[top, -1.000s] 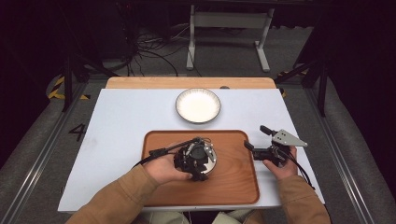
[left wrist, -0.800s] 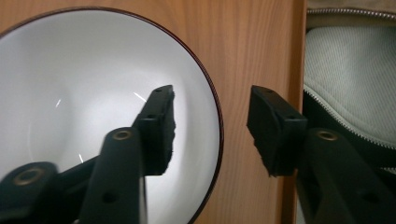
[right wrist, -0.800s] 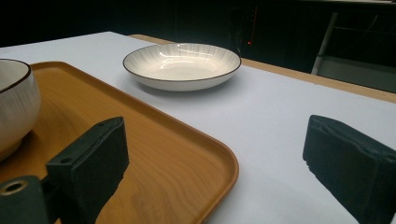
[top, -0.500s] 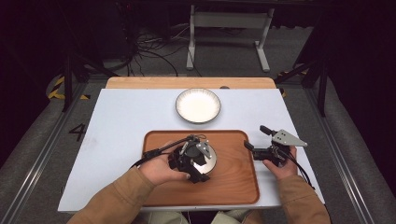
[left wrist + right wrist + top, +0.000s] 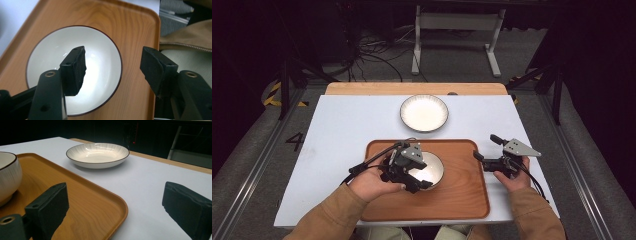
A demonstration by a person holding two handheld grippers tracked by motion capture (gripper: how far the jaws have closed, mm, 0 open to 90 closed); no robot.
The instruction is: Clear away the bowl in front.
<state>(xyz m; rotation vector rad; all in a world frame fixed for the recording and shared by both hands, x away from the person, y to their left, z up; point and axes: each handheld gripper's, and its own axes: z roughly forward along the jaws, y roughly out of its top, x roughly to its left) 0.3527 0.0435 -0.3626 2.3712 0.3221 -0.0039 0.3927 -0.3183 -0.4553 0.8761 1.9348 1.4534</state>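
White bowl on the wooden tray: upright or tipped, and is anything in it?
Upright and empty. The white dark-rimmed bowl sits flat on the brown wooden tray, its mouth facing up and its inside bare.

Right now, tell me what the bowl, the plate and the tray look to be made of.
Bowl: likely glazed ceramic; glossy white inside with bright glare and a thin dark rim.
Plate: probably the same glazed ceramic; shiny, faintly ribbed, dark edge line.
Tray: wood or a wood-look laminate; orange-brown grain, smooth satin sheen, rounded raised lip.
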